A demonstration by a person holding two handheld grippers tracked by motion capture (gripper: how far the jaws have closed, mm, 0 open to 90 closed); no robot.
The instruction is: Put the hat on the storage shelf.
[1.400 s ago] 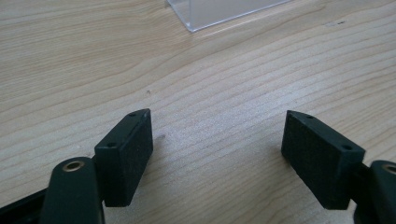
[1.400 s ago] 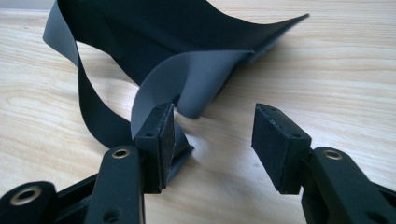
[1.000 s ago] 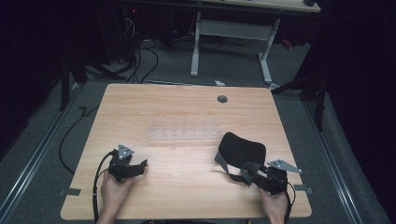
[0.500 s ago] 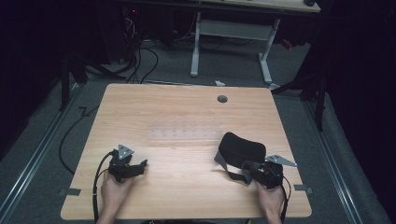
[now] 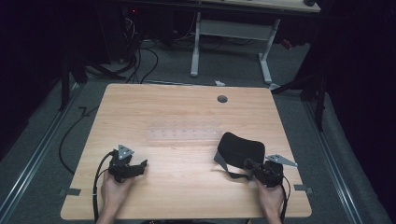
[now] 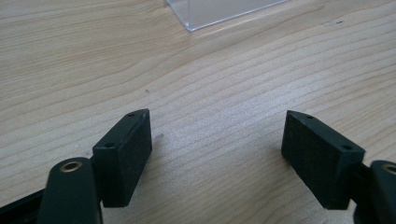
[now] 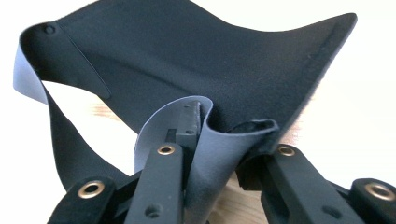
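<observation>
Right gripper view: the black sleep mask [image 7: 196, 60] lies just ahead of the right gripper [image 7: 229, 135], with its near edge and the grey strap [image 7: 28, 74] bunched up between the two black jaws. The jaws have just been closing, and the fabric fold is now pinched between the pads, so the grip is on the near edge of the mask. The rest of the mask spreads away from the jaws, its far edge curling upward, the strap looping out from one end.

In the high view the mask [image 5: 240, 148] rests on the wooden table [image 5: 187, 196], at the side of the person's right hand and towards the near edge. The right gripper [image 5: 247, 164] meets the near side of the mask. A clear plastic rack [image 5: 184, 134] lies flat just beside the mask, on the side towards the table's centre. A round cable hole [image 5: 222, 99] sits beyond the mask, near the far edge.

The left gripper [image 5: 140, 164] rests well apart from the mask, across the table at the near edge. In the left gripper view its jaws stand wide apart over bare wood with nothing between the pads [image 6: 126, 149]; a corner of the clear rack [image 6: 219, 11] lies ahead of them.
</observation>
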